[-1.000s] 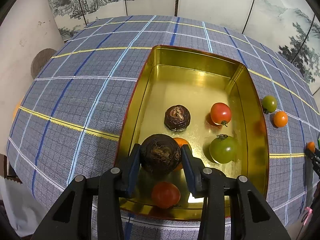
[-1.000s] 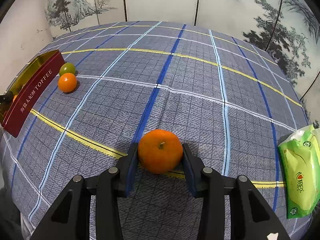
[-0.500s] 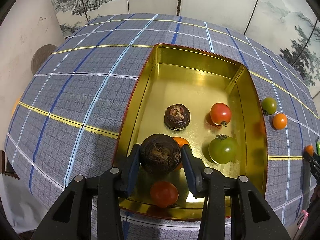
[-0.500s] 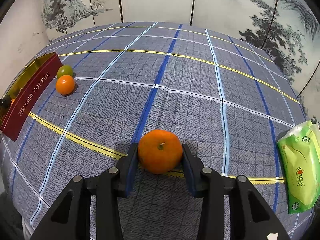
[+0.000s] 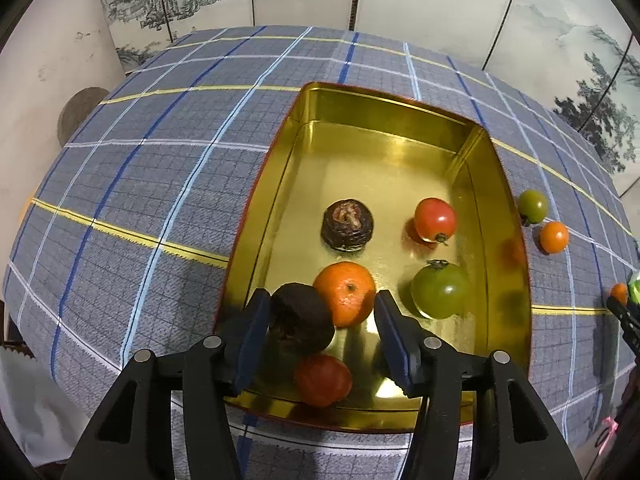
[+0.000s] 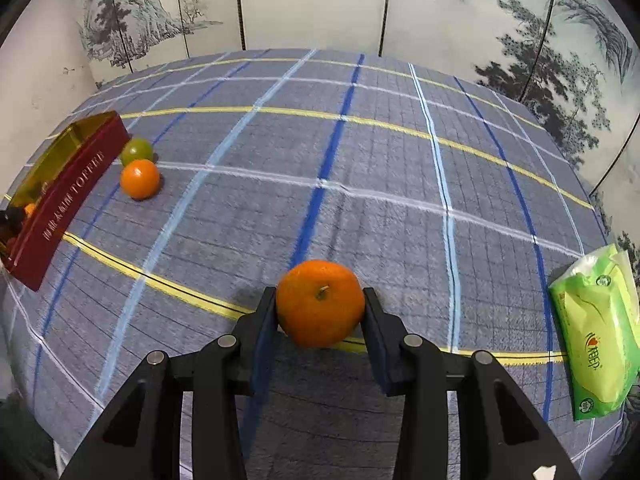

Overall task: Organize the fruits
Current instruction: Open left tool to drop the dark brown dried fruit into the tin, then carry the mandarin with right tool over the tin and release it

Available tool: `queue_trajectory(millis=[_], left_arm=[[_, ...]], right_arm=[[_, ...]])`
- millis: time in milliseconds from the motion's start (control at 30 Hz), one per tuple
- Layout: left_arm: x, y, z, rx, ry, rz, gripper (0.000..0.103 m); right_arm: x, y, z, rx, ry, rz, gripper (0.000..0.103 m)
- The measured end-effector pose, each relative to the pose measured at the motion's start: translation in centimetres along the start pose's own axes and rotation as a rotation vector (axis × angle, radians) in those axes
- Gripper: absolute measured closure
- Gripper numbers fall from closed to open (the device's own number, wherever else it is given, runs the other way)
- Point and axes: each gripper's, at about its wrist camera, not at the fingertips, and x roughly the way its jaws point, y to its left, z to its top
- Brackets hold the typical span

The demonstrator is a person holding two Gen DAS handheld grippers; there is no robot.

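1. Your left gripper [image 5: 320, 332] hangs over the near end of the gold tin [image 5: 502, 184]. Its jaws are opening. The dark brown fruit [image 5: 300, 322] sits between them and leans on the left pad, and the right pad is well away from it. It looks like you are letting it go so it can rest in the tin.

2. Just beside that brown fruit lie a tangerine [image 5: 346, 292] and a red tomato [image 5: 323, 378]. Farther in are a green tomato [image 5: 440, 290], another red tomato [image 5: 435, 220] and a second dark brown fruit [image 5: 347, 224]. The far half of the tin is bare, so there is room for more.

3. Your right gripper [image 6: 320, 312] pinches an orange tangerine [image 6: 319, 302] from both sides. I think you hold it firmly so it will not roll off on the way to the tin.

4. On the checked cloth [image 6: 360, 184], a small orange fruit [image 6: 140, 179] and a small green fruit [image 6: 136, 150] wait near the tin's red side [image 6: 60, 208]. They are probably next.

5. A green wipes pack [image 6: 596, 332] lies far off to the right. It is not fruit, so leave it.
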Motion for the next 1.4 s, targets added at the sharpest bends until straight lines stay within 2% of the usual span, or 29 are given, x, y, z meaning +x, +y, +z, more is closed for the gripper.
queue_trajectory(millis=[200, 433, 567, 800, 1100, 1400], left_arm=[[-2.1, -0.7, -0.3, 0.033, -0.113, -0.001, 0.043], [-4.4, 0.6, -0.6, 0.008, -0.237, 0.053, 0.037], [-4.9, 2.2, -0.9, -0.040, -0.251, 0.077, 0.034], [-4.8, 5.3, -2.0, -0.117, -0.219, 0.099, 0.034], [-4.7, 7.5, -2.8, -0.164, -0.191, 0.159, 0.030], [-4.7, 7.8, -2.9, -0.165, -0.185, 0.158, 0.029]], right_arm=[[-1.5, 4.0, 2.1, -0.057, -0.057, 0.097, 0.065], [-2.7, 12.1, 4.5, -0.164, -0.110, 0.267, 0.065], [-3.0, 17.3, 6.1, -0.229, -0.127, 0.365, 0.065], [-2.2, 25.3, 8.2, -0.360, -0.127, 0.453, 0.065], [1.1, 31.3, 9.0, -0.444, -0.065, 0.458, 0.065], [3.0, 32.7, 9.4, -0.456, -0.029, 0.423, 0.065]])
